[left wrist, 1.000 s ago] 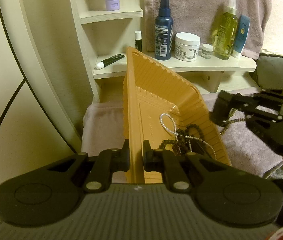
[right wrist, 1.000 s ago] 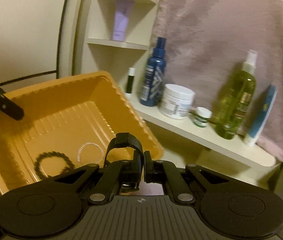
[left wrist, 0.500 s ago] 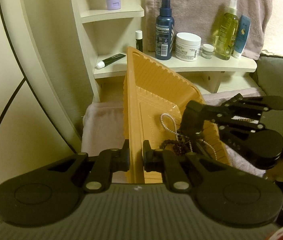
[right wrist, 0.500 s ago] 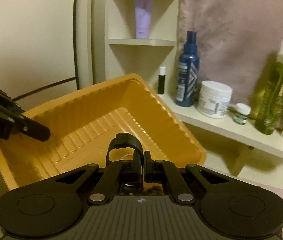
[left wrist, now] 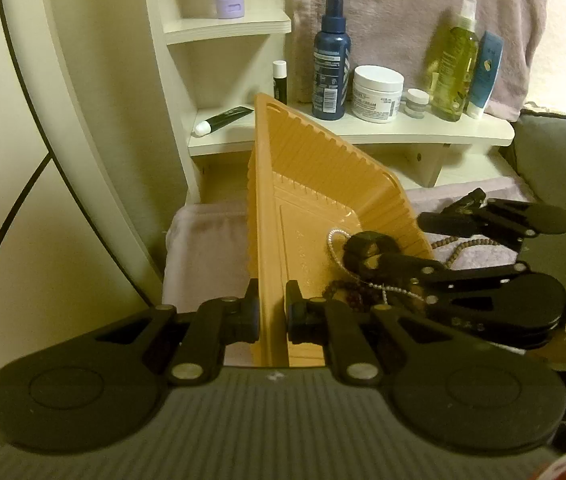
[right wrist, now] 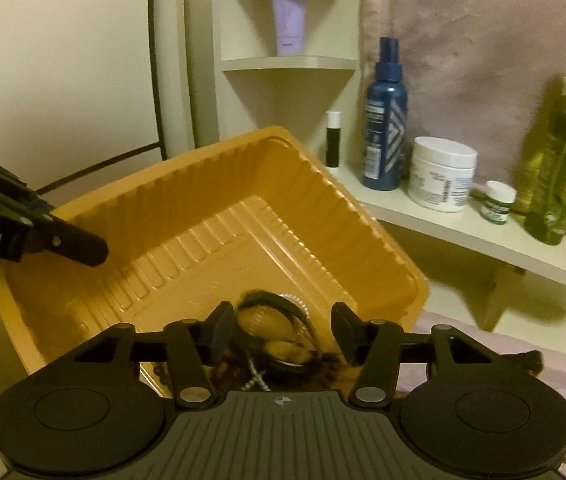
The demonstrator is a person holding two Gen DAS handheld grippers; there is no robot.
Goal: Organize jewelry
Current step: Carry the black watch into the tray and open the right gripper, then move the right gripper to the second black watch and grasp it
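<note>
My left gripper (left wrist: 273,316) is shut on the near rim of the orange tray (left wrist: 323,184), which it holds tilted up over a pink towel. Its fingers (right wrist: 83,246) show at the tray's (right wrist: 211,184) left rim in the right wrist view. A white bead bracelet (left wrist: 335,240), dark bead bracelets (left wrist: 347,296) and a thin silver chain (left wrist: 397,290) lie in the tray's low corner. My right gripper (right wrist: 283,332) reaches into that corner with its jaws opening. A black band (right wrist: 279,300) lies between the fingers, and the pads do not press on it. A brown bead string (left wrist: 463,246) rests on the towel outside the tray.
Behind the tray a cream shelf (left wrist: 363,132) carries a blue spray bottle (left wrist: 331,56), a white jar (left wrist: 377,94), a small jar (left wrist: 417,102), a green bottle (left wrist: 453,60), a blue tube (left wrist: 483,76) and a lip balm (left wrist: 279,82). A lilac tube (right wrist: 289,10) stands higher up.
The right gripper came in from the right, dipped into the tray with the black band, and its jaws spread apart, leaving the band loose on the jewelry. The left gripper and tray stayed put.
</note>
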